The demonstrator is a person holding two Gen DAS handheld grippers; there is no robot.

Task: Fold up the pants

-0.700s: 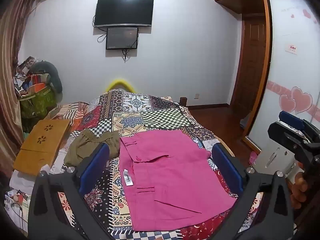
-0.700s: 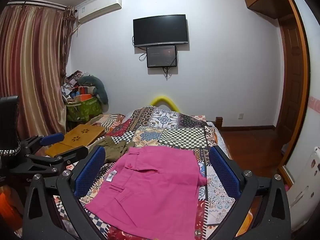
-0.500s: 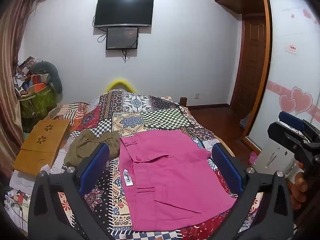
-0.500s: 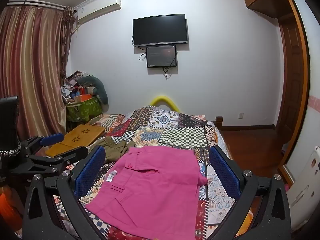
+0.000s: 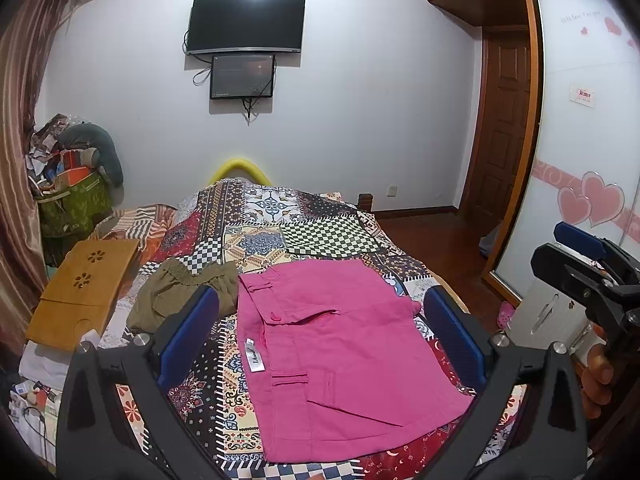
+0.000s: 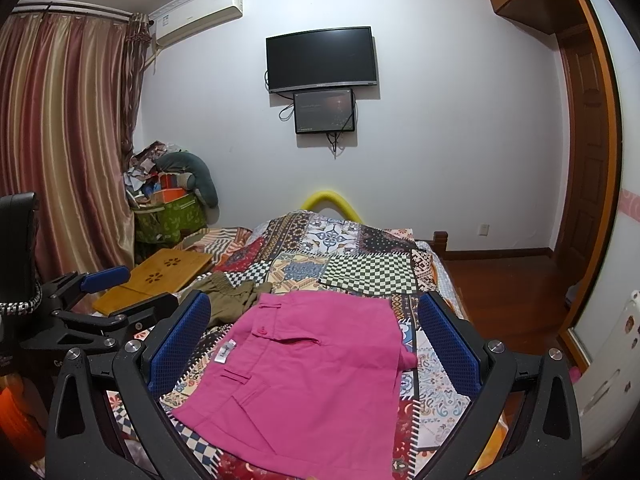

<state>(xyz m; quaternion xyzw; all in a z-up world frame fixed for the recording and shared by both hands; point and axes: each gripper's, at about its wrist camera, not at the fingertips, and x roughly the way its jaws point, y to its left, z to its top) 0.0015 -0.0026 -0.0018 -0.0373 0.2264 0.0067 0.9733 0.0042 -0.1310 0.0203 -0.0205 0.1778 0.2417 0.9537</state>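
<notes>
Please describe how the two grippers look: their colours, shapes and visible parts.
Both grippers, left gripper and right gripper, have black, angular, strut-like frames with silver round bolts. Each finger carries a long blue textured pad. No cables or sleeves are visible.
</notes>
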